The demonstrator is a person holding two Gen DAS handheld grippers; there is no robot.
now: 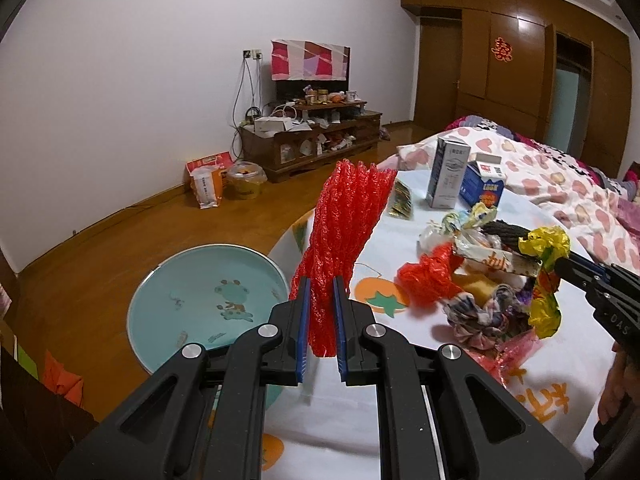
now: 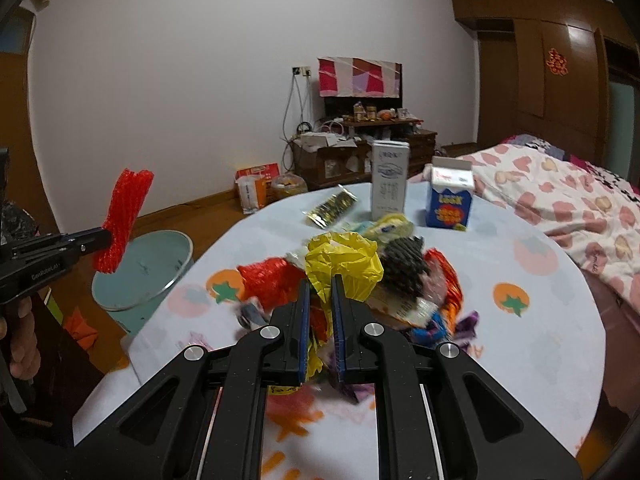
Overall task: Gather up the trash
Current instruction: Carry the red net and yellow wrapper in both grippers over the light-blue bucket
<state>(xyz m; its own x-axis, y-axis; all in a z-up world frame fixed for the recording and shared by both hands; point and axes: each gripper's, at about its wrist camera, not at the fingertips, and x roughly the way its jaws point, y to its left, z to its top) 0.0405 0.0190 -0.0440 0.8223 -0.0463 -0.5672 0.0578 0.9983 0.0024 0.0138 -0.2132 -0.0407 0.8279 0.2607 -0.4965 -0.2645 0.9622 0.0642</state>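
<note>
My left gripper (image 1: pixel 321 286) is shut on a red foam net sleeve (image 1: pixel 344 232) and holds it upright in the air, at the table's left edge, beside the light blue bin (image 1: pixel 168 320) on the floor. It shows from the side in the right wrist view (image 2: pixel 124 216). My right gripper (image 2: pixel 320 284) is shut on a crumpled yellow wrapper (image 2: pixel 344 264), lifted just above a pile of mixed wrappers (image 2: pixel 416 280) on the round table. The same wrapper (image 1: pixel 544 280) hangs from the right gripper (image 1: pixel 554 266) in the left wrist view.
The table (image 2: pixel 540 248) has a white cloth with tomato prints. A tall grey carton (image 2: pixel 390 184), a blue carton (image 2: pixel 450 200) and a small gold packet (image 2: pixel 332 208) stand behind the pile. A bed (image 2: pixel 560 192) is at the right, a TV cabinet (image 2: pixel 360 148) by the wall.
</note>
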